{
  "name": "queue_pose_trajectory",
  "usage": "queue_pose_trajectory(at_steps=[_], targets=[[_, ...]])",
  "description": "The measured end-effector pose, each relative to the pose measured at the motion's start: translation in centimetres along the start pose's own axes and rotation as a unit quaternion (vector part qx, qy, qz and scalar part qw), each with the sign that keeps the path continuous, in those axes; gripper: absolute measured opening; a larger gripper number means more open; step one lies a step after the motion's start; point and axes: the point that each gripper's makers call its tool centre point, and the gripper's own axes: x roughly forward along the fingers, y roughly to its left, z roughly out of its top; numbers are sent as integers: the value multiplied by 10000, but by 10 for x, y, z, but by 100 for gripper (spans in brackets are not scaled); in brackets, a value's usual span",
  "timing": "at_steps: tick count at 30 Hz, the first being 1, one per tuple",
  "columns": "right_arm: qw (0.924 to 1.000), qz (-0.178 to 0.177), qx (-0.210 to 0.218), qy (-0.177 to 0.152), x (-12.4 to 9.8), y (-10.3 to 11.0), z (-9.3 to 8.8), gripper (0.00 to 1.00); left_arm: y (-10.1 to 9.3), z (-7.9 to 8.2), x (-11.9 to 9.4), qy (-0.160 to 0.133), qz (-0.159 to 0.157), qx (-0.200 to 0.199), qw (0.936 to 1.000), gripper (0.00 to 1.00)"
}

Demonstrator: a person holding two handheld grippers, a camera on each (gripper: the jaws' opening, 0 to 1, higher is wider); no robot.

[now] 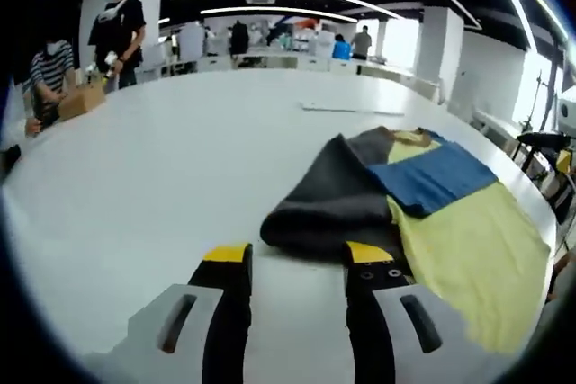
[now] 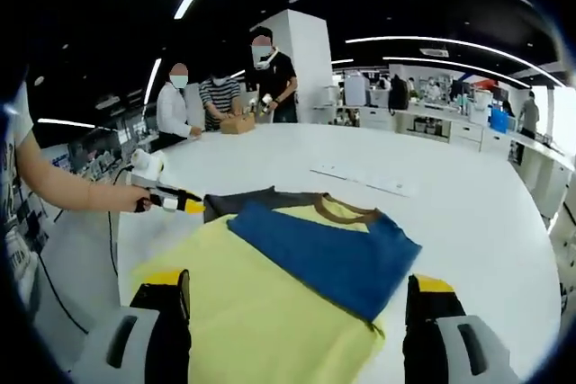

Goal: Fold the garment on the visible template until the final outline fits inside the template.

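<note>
Lying on white table [image 1: 162,177]: garment [image 2: 297,294], blue sleeve folded over yellow; left gripper [image 1: 294,263] and right gripper [image 2: 297,299] jaws apart, holding nothing.

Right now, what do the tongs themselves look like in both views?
The left tongs have two black jaws with yellow tips on light grey bases with dark slots. The right tongs match: black jaws, yellow tips, grey slotted bases. No cables or sleeves are visible on them.

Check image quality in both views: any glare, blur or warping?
Left gripper view: strong fisheye bend on the white table, ceiling light strips curve, window at right blown out. Right gripper view: same warping; garment sharp and evenly lit, people in the background soft.
</note>
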Motion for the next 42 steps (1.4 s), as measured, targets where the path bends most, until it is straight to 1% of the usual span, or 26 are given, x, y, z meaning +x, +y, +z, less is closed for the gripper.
queue_pose_trajectory(at_steps=[6, 9, 12, 13, 15, 16, 19, 22, 27, 29, 32, 37, 42], targets=[[9999, 153, -15, 26, -2, 9, -7, 99, -4, 1, 3, 0, -18, -17, 10000, 29], [9998, 196, -26, 38, -4, 12, -10, 99, -5, -1, 5, 57, 6, 6, 10000, 27], [9998, 201, -58, 36, -6, 14, -11, 99, -5, -4, 6, 146, 9, -6, 9999, 18], [9998, 195, -64, 39, -7, 14, -11, 99, -7, -6, 6, 222, -19, 14, 9998, 13], [9998, 198, -67, 48, -8, 14, -12, 99, -10, -9, 7, 303, -43, 69, 9995, 7], [9998, 189, -71, 41, -8, 14, -12, 99, -11, -8, 7, 281, -58, 90, 9995, 4], [9998, 155, -71, 57, -9, 13, -14, 99, -15, -7, 7, 288, -89, 82, 9995, 0], [9998, 172, -78, 55, -10, 13, -15, 99, -19, -6, 7, 302, -74, 78, 9995, 0], [9996, 219, -164, 122, -11, 19, -18, 99, -23, 5, 2, 129, -79, 9, 9999, 0], [9995, 239, -164, 104, -13, 21, -18, 99, -26, 12, 0, 36, -98, 121, 9999, 0], [9995, 254, -183, 92, -16, 24, -18, 99, -29, 17, -2, 25, -122, 293, 9995, 0], [9993, 248, -229, 150, -22, 27, -20, 99, -32, 28, -5, -106, -171, 323, 9993, 0], [9991, 263, -258, 185, -28, 30, -23, 99, -41, 40, -4, -225, -269, 515, 9981, 0]])
